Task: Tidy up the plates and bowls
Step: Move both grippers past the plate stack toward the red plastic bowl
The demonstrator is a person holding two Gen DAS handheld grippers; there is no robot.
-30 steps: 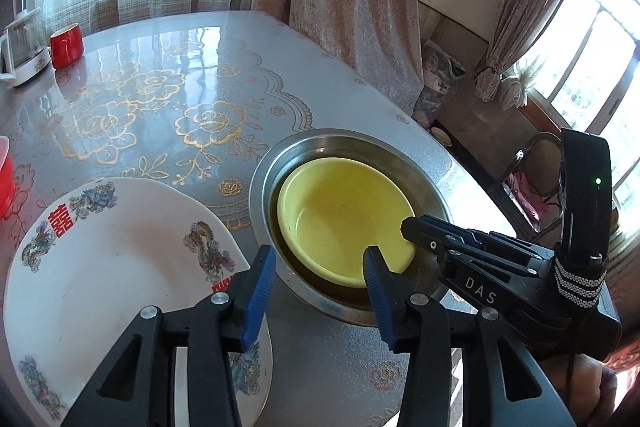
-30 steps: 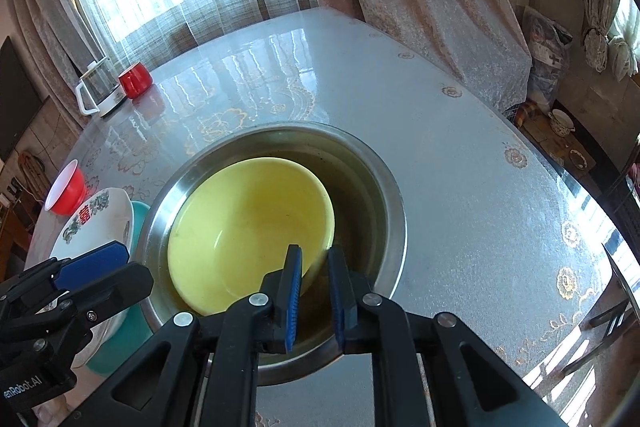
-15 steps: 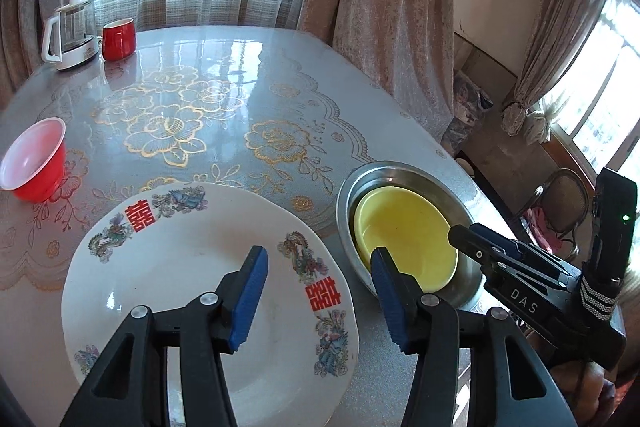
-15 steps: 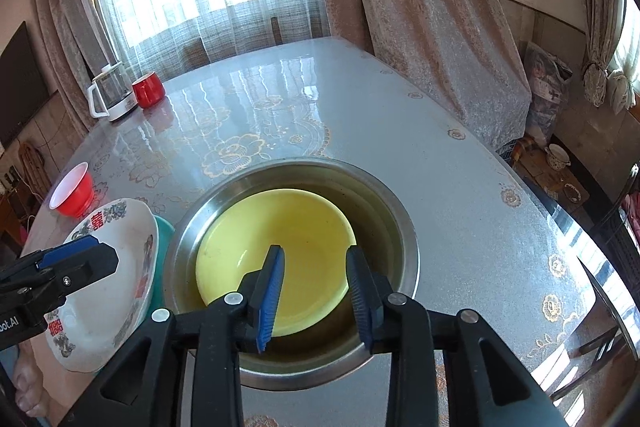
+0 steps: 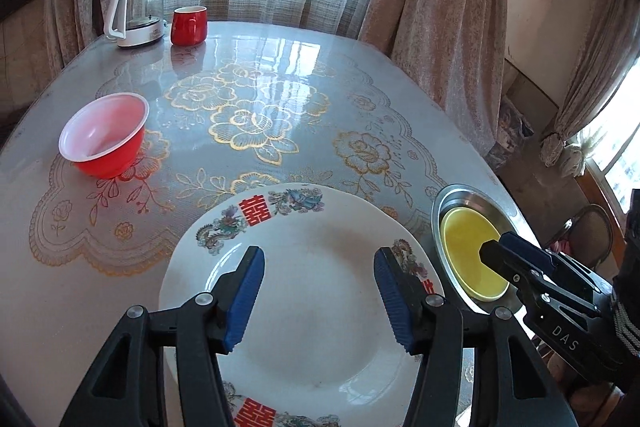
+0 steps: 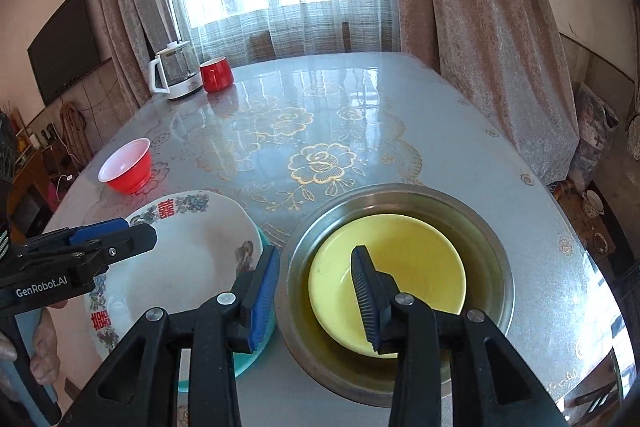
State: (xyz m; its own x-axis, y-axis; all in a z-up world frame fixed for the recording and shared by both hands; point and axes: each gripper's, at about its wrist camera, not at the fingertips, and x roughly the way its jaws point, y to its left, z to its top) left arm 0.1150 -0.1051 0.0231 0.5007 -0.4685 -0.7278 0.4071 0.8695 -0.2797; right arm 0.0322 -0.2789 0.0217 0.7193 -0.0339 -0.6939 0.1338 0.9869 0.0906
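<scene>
Nearest in the left view, the left hand-held gripper (image 5: 316, 299) hangs over the plate (image 5: 320, 307). Its jaws are opening, abt half wide, w/ nothing between the pads; the plate is below them, not gripped. In the right view the plate sits on a teal dish (image 6: 256, 355) whose edge peeks out at the plate's right.

The right hand-held gripper (image 6: 316, 299) is over the near-left rim of the steel basin (image 6: 496, 227). Its jaws are opening too, narrower than the left's, and hold nothing. One finger is outside the rim toward the plate, the other is above the yellow bowl (image 6: 424, 247), which is nested in the basin. Whether any pad touches the rim can't be told.

Farther out on the left, a red bowl (image 5: 104, 137) stands alone on the surface (image 5: 280, 87), well apart from the plate. At the far edge are a kettle (image 5: 138, 15) and a red mug (image 5: 189, 25), just beside each other.

Likely step: the yellow bowl looks placed, so both hands are freeing up for the next piece, prob. the red bowl.

To do it well:
- Clear both rims before moving sideways, so the plate doesn't skid off the teal dish.
- Take the red bowl by its rim, one pad inside and one outside, w/ a light squeeze; it looks thin and could flex.
- Lower it centred into the yellow bowl.
</scene>
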